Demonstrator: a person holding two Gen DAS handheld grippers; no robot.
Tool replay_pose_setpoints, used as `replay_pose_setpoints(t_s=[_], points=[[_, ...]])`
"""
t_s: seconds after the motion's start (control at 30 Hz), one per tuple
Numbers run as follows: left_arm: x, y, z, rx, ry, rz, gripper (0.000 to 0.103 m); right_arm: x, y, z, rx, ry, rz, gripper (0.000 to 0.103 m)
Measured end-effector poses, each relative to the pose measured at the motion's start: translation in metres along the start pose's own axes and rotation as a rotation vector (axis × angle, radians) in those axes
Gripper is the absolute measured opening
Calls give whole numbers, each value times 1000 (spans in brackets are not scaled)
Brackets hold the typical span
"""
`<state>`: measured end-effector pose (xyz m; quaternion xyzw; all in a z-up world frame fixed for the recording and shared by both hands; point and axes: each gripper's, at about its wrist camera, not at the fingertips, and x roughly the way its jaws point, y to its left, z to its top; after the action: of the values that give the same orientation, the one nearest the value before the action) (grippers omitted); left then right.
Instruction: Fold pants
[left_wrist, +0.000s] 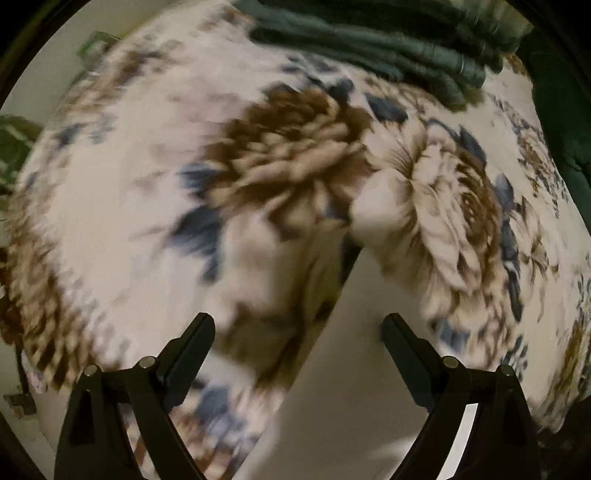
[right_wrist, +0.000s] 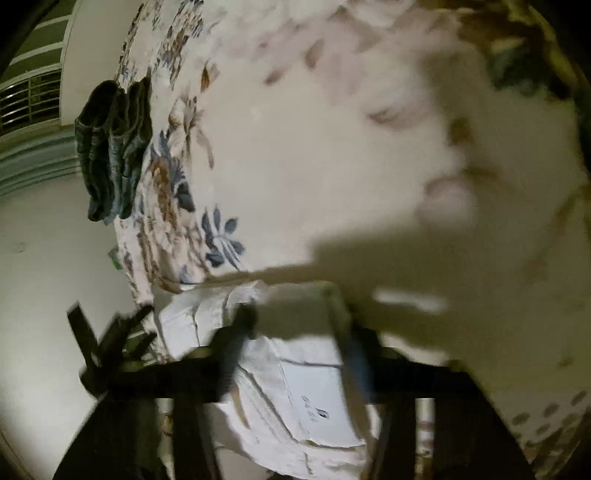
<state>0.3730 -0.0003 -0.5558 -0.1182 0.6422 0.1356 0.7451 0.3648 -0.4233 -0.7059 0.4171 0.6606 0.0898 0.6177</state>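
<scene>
Left hand-held gripper (left_wrist: 298, 325): black fingers spread wide, holding nothing, above the floral cream bedspread (left_wrist: 129, 192).
Right hand-held gripper (right_wrist: 295, 321): blurred, fingers closed on the white cotton pants (right_wrist: 295, 387).
Pants: bunched at the bedspread's edge.
Dark green folded clothes (left_wrist: 388, 48): on the bedspread's far side.
</scene>
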Motion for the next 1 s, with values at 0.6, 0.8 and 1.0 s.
replay_pose_setpoints(t_s=[0.6, 0.8, 1.0], points=[[-56, 5, -27, 51, -143, -61, 82, -42, 12, -18, -98, -67, -17, 102], [-74, 26, -85, 73, -160, -65, 90, -60, -7, -90, 4, -106, -67, 103], [-40, 48, -133, 82, -24, -53, 90, -10, -55, -153, 316, -93, -9, 61]])
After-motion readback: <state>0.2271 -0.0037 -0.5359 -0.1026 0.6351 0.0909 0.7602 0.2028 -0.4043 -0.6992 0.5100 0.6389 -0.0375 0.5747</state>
